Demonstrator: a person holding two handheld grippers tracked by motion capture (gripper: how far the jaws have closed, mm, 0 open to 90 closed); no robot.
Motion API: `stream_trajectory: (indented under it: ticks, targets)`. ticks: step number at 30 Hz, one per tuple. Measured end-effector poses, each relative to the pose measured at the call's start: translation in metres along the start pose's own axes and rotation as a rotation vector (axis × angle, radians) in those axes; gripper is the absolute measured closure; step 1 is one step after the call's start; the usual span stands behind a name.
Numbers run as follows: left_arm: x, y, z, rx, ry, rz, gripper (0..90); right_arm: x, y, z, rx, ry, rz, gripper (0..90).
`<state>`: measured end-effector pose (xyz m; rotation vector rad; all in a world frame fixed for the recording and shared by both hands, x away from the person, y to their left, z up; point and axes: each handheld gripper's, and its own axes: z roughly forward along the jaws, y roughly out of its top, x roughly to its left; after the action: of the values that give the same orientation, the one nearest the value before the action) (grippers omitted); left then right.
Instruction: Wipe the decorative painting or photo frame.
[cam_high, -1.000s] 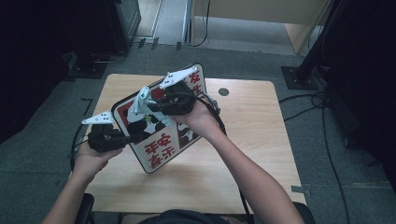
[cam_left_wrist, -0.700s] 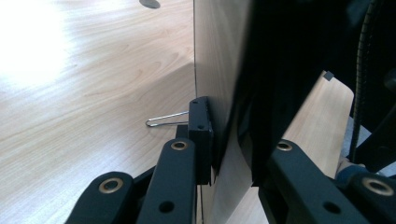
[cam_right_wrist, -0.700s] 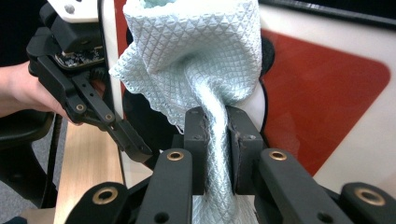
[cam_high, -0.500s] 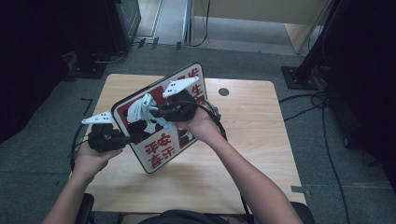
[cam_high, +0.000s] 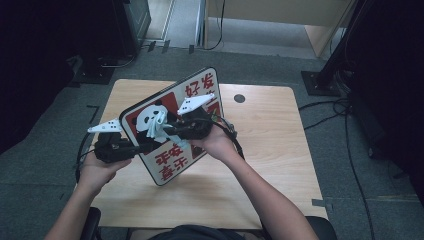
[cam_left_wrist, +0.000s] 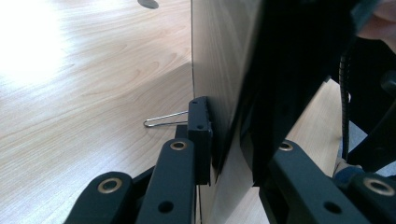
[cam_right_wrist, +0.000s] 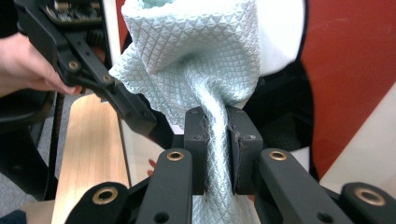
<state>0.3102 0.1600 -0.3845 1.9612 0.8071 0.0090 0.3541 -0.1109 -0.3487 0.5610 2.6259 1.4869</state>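
Above a wooden table (cam_high: 280, 150), the left gripper (cam_high: 137, 148) clamps the edge of a panda sign board (cam_high: 172, 165), holding it tilted off the tabletop; to its right, the right gripper (cam_high: 172, 131) pinches a pale green cloth (cam_right_wrist: 196, 60) tight between its jaws, pressed against the board's printed red-and-white face
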Motion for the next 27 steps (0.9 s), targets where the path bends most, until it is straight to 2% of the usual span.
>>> stream_trajectory:
  ticks: [9, 27]
  targets:
    - [0.0, 0.0, 0.0, 0.001, 0.0, 0.001, 79.4, 0.001, -0.013, 0.004, 0.003, -0.002, 0.0, 80.2]
    - [0.0, 0.0, 0.0, 0.001, -0.001, 0.001, 79.4, -0.001, -0.062, 0.019, 0.03, 0.018, 0.046, 80.3]
